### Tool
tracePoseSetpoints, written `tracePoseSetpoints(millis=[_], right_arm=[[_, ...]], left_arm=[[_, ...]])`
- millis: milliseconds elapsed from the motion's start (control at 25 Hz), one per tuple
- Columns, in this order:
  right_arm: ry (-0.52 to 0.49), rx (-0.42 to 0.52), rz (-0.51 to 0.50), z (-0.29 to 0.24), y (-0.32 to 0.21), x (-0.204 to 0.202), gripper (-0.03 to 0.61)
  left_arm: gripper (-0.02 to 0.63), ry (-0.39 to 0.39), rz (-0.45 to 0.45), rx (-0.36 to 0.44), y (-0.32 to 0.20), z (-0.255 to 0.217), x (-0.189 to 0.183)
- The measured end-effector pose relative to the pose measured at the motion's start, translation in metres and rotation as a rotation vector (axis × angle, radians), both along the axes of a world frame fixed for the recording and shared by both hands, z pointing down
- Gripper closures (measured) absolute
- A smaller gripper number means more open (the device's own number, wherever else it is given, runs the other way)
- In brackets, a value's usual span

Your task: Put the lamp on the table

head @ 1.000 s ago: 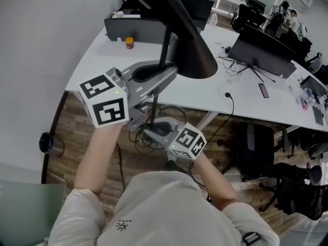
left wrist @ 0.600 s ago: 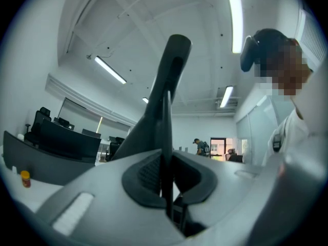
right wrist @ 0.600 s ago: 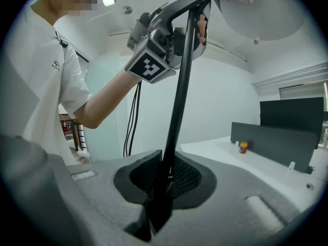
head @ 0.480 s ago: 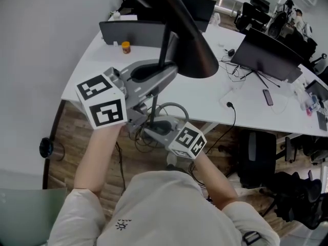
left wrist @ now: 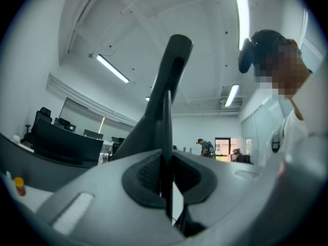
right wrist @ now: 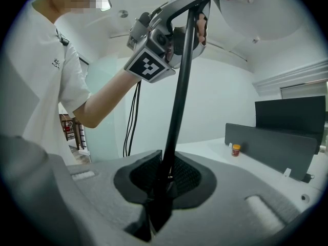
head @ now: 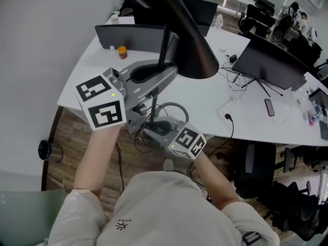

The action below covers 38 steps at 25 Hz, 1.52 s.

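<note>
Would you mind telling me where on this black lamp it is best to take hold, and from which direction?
Take the lamp by its thin, straight stem, coming in from the side with the jaws across it; the flared shade is too broad. The left tongs grip just under the shade and the right tongs lower down, which likely steadies it.

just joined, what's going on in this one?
A person holds a black lamp off the ground with two handheld grippers. The left gripper has its jaws shut high on the lamp's thin pole. The right gripper clamps the same pole lower down. The lamp hangs in the air at the near edge of the white table and is not yet set down. A small orange-lidded jar and monitors sit on the table.
</note>
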State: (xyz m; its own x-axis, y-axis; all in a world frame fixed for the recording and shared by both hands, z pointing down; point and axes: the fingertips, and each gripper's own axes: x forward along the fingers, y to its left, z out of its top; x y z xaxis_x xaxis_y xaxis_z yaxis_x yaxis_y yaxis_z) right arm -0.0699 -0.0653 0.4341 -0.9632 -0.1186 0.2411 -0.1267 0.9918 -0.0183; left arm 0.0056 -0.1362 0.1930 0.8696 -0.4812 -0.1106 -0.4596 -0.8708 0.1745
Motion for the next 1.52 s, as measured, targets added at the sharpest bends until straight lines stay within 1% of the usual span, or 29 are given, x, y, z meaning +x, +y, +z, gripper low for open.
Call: tracePoseSetpoints(millis=[320,560,880,1240,1520], right_arm=[[0.001,-0.004,-0.022,0.007,0.001,0.0,0.522],[-0.003,0.001,-0.028,0.004,0.002,0.0,0.522],[0.006,-0.03,-0.048,0.004,0.023,0.002,0.522],[0.003,-0.022,-0.039,0.005,0.016,0.001,0.522],[-0.005,-0.003,0.007,0.01,0.001,-0.001,0.522]], left_arm=[[0.607,-0.007,-0.034,-0.011,-0.004,0.007,-0.003],[0.607,-0.009,-0.041,-0.007,-0.001,0.004,-0.002],[0.607,-0.004,-0.065,-0.044,0.012,0.006,-0.004],[0.607,-0.008,-0.056,-0.037,0.007,0.007,-0.002],[0.609,-0.027,-0.019,-0.024,0.0,0.012,0.001]])
